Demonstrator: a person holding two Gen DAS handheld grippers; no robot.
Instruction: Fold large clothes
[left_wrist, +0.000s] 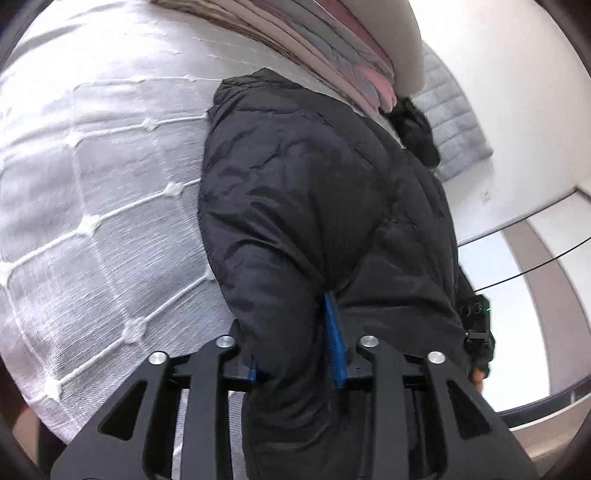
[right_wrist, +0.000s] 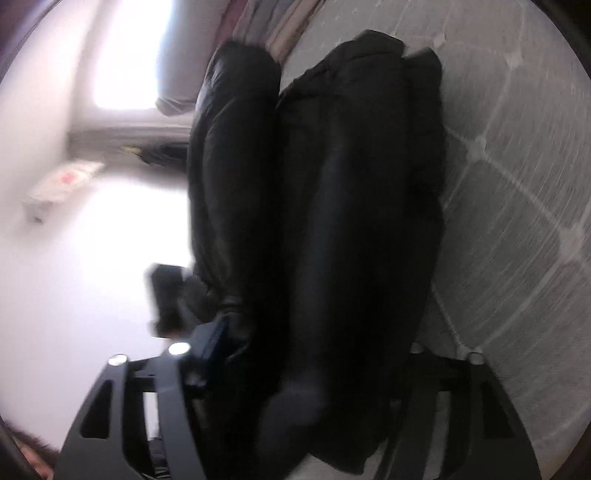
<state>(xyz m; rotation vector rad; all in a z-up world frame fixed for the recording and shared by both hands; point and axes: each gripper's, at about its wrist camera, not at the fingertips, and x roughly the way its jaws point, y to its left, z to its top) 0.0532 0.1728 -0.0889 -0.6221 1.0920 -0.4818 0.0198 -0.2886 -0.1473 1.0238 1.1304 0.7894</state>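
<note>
A black puffer jacket (left_wrist: 303, 184) lies lengthwise on a white bedspread (left_wrist: 92, 203) with raised diamond stitching. My left gripper (left_wrist: 295, 354) is at its near end, and a fold of the jacket is bunched between the blue pads (left_wrist: 334, 339); it is shut on that fabric. In the right wrist view the jacket (right_wrist: 351, 221) and a sleeve (right_wrist: 232, 166) fill the whole gap of my right gripper (right_wrist: 317, 343). Its left blue pad (right_wrist: 214, 336) presses by the cuff, and the other finger is hidden behind the bulk. The right gripper (left_wrist: 476, 325) also shows at the jacket's right edge, with a hand below it.
A stack of pink and grey folded bedding (left_wrist: 332, 44) sits at the far end of the bed beyond the jacket. A grey quilted panel (left_wrist: 458, 122) stands against the white wall. The bed's edge and floor (left_wrist: 517, 295) are to the right. The right wrist view is blurred.
</note>
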